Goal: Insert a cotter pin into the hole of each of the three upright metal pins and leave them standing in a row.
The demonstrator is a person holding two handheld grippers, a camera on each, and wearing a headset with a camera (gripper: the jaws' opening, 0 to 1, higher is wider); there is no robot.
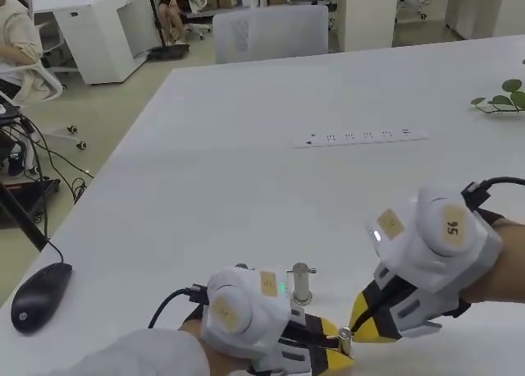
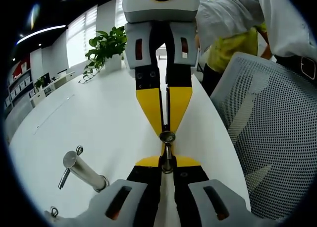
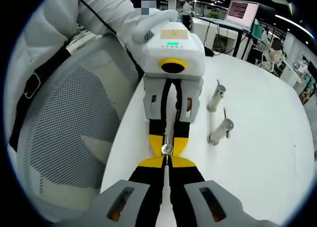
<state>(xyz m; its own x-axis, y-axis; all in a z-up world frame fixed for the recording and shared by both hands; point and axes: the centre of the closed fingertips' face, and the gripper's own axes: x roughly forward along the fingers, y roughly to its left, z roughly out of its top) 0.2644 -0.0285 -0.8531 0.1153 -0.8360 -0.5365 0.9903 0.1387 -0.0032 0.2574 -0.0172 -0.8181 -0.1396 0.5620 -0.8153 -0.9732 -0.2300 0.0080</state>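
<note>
Two pins upright in right gripper view | left tool pinches third pin | right tool pressed together

Held pin mostly hidden by gripper jaws, left gripper cut off by bottom edge

Surface finishes
Polished metal pin; smooth matt white table; glossy white plastic left gripper shell; grey mesh chair back.

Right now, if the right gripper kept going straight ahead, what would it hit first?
The right gripper would meet the metal pin at its tips, then probably the left gripper just behind.
</note>
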